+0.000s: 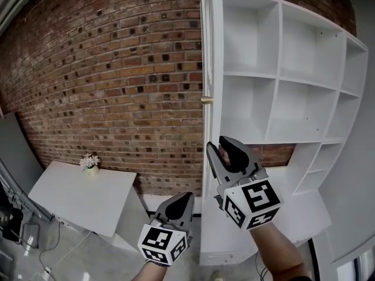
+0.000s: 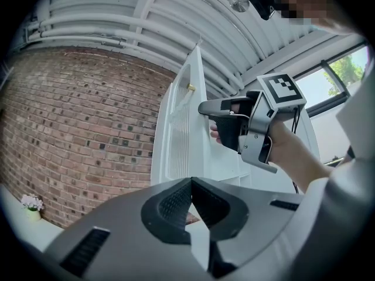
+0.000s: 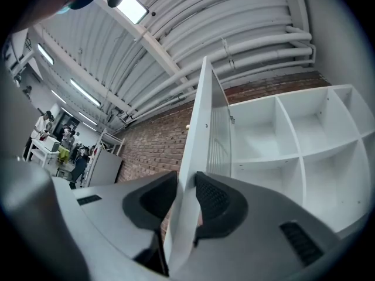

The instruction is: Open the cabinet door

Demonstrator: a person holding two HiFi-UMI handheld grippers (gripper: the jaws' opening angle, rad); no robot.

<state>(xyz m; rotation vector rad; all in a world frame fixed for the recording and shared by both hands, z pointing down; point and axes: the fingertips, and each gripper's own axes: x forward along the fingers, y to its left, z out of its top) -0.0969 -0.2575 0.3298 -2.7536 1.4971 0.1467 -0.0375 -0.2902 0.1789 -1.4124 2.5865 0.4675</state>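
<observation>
One tall white cabinet door (image 1: pixel 211 69) is the thing that matters, and it stands swung well out from its cabinet (image 1: pixel 278 75), edge-on to my head view, so the white compartments behind it are laid open. Its small brass knob (image 1: pixel 206 100) sits on the face turned toward the brick wall (image 1: pixel 105 69).

My right gripper (image 1: pixel 220 146) does not use that knob. It has the door's free edge between its jaws, below the knob, one pad on each face of the panel. In the right gripper view the pads look closed on the white edge in a pinch, not spread around it. I judge the edge is the better hold because it lies farthest from the hinge side, so the door can be steered both ways.

My left gripper (image 1: pixel 183 199) has no part in this. Its jaws are pressed together with nothing between them, and it hangs lower, just beside the door on the wall side without touching it.

Near the wall a white table (image 1: pixel 82 198) carries a small pot of flowers (image 1: pixel 89 161), well apart from the door. To my eye the opening is nearly done.
</observation>
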